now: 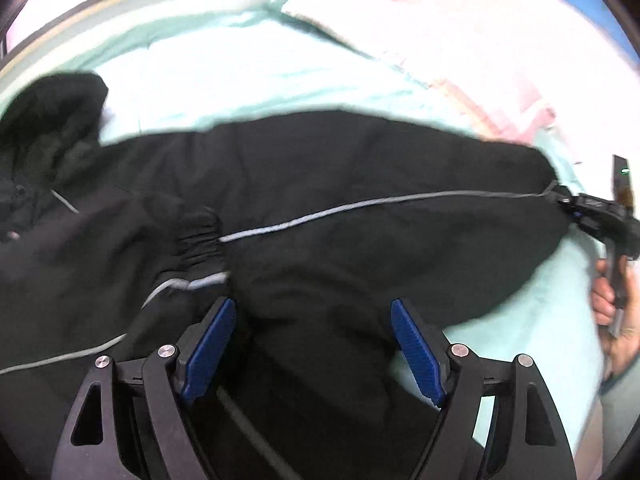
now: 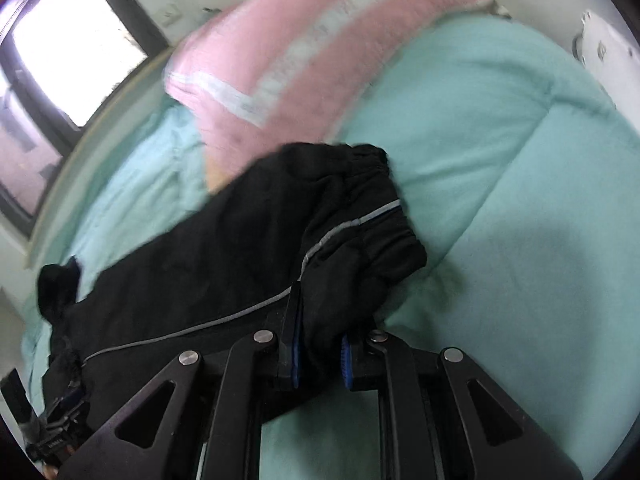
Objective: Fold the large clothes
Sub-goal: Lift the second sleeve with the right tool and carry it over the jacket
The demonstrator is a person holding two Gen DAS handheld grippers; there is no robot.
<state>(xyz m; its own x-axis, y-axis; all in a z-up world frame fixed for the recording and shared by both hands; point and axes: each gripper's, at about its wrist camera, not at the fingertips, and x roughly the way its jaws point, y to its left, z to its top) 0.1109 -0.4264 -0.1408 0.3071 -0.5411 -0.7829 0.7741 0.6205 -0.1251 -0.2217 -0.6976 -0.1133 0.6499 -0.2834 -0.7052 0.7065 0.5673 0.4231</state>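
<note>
Mint bedspread [image 2: 500, 152] filled both views, pink blanket [image 2: 288, 60] bunched at far side. Black jacket [image 1: 340, 200] lay spread across bedspread, hood end away left, grey piping running along sleeve. Fabric looked soft, padded, light, probably slick (likely to slump and slide). Best hold judged at elastic cuff [image 2: 384, 216] or seam. Left gripper [image 1: 312, 344] hovered over jacket, jaws apart, nothing between. Right gripper [image 2: 320, 354] was clamped on sleeve just below cuff.
</note>
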